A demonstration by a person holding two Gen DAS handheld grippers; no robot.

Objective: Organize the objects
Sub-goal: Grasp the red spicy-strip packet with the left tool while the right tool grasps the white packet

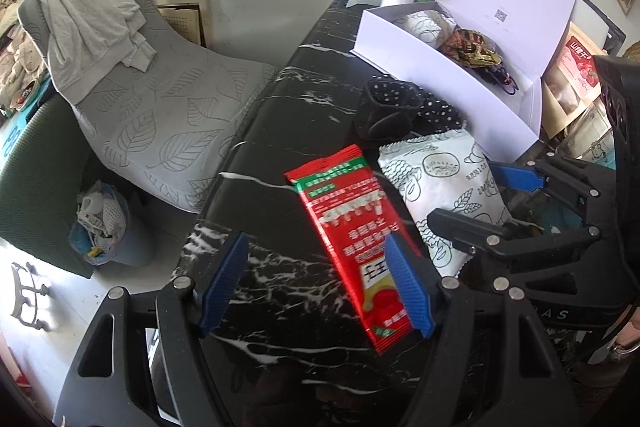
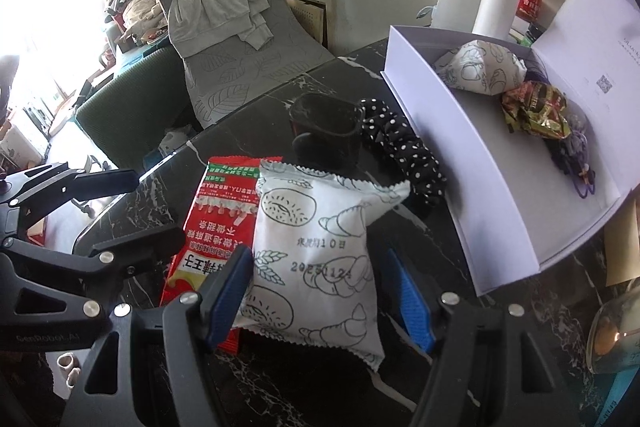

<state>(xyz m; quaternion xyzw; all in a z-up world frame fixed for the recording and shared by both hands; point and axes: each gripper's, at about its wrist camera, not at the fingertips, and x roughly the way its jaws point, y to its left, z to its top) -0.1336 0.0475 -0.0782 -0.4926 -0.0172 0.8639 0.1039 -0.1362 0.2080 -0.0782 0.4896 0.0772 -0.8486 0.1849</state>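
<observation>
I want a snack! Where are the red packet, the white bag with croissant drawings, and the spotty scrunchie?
red packet (image 1: 352,227), left wrist view, middle of its printed front.
white bag (image 2: 316,259), right wrist view, centre near the date stamp.
spotty scrunchie (image 2: 404,151), right wrist view, its ruffled fabric.

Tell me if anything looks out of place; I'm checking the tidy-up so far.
Yes. The white pastry packet lies askew, overlapping the red snack packet, and the polka-dot scrunchie sits loose on the table, all outside the open white box.
</observation>
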